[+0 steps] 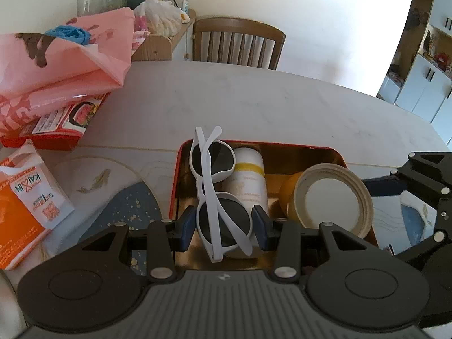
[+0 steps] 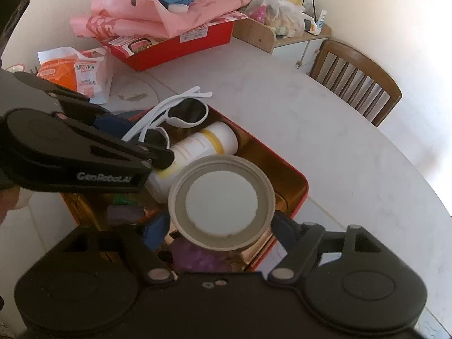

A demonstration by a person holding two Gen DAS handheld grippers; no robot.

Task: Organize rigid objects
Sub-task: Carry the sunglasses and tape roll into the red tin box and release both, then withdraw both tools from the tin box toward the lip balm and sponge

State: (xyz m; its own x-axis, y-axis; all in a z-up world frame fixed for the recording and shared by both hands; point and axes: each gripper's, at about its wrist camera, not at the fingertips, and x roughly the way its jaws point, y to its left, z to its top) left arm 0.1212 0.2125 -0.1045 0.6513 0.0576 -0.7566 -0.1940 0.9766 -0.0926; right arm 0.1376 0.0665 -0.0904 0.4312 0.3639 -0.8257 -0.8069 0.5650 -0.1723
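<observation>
A red tin (image 1: 174, 178) with a gold inside stands on the white table. A white bottle (image 1: 250, 175) with a yellow band lies in it. My left gripper (image 1: 224, 226) is shut on folded white sunglasses (image 1: 216, 186) and holds them over the tin and the bottle. My right gripper (image 2: 220, 230) is shut on a round jar with a beige lid (image 2: 221, 202), held over the tin (image 2: 296, 195). The jar (image 1: 330, 199) also shows in the left wrist view. The sunglasses (image 2: 180, 114) and bottle (image 2: 203, 144) show in the right wrist view too.
A pink bag (image 1: 65, 65) lies on a red box (image 1: 56, 138) at the far left. An orange and white packet (image 1: 25, 197) lies at the left. A wooden chair (image 1: 238, 43) stands behind the table. Purple items (image 2: 195, 258) lie in the tin.
</observation>
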